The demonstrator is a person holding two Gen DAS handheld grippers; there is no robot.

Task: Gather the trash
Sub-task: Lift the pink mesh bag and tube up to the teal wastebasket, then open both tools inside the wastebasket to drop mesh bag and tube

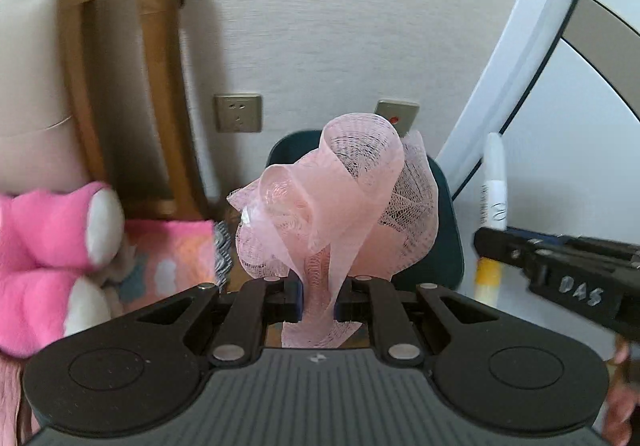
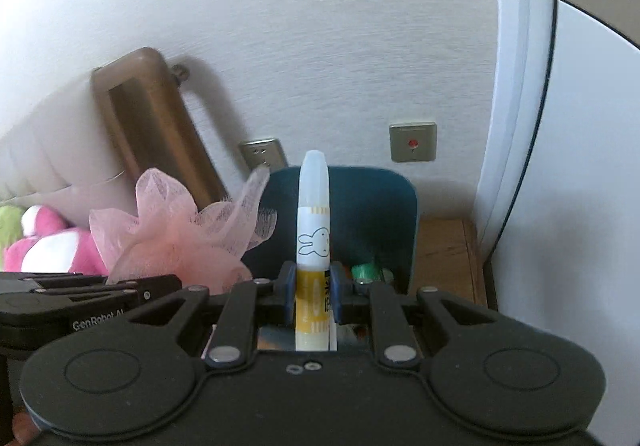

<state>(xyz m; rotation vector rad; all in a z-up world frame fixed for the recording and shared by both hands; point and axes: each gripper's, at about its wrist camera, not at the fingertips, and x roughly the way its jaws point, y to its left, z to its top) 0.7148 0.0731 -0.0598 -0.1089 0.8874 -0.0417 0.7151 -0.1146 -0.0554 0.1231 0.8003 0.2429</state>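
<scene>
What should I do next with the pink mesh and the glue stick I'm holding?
Probably carry both forward over the dark teal bin and only then let go. The left tool is clamped on the pink mesh, the right tool on the glue stick, and the bin sits just ahead against the wall with trash already inside.

A home bedroom: padded wooden headboard [image 1: 120,86], pink plush toy [image 1: 52,246], wall socket [image 1: 239,118].
</scene>
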